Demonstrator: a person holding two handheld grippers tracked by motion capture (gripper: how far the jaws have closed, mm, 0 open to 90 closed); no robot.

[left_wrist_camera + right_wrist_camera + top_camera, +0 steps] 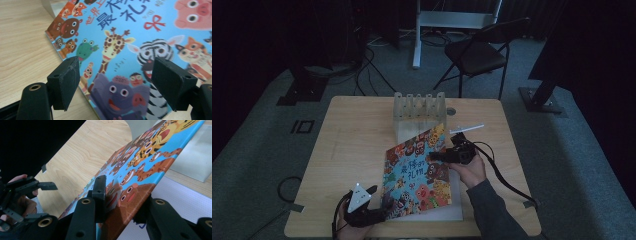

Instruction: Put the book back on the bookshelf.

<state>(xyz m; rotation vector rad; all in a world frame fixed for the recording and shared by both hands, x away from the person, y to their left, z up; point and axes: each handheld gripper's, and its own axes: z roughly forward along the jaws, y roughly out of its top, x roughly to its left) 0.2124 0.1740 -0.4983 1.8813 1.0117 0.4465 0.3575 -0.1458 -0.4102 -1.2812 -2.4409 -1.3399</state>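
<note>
- Picture book cover edge clamped in right gripper, tilted up.
- Left gripper jaws apart over cover.
- High view: wooden rack behind book.

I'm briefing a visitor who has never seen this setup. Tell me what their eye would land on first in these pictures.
First, the bright picture book with cartoon animals, mid-table near the front edge, its right side lifted. The right gripper is clamped on that raised edge, while the left gripper hovers open over the cover's lower corner. Behind the book stands a pale slotted rack.
</note>
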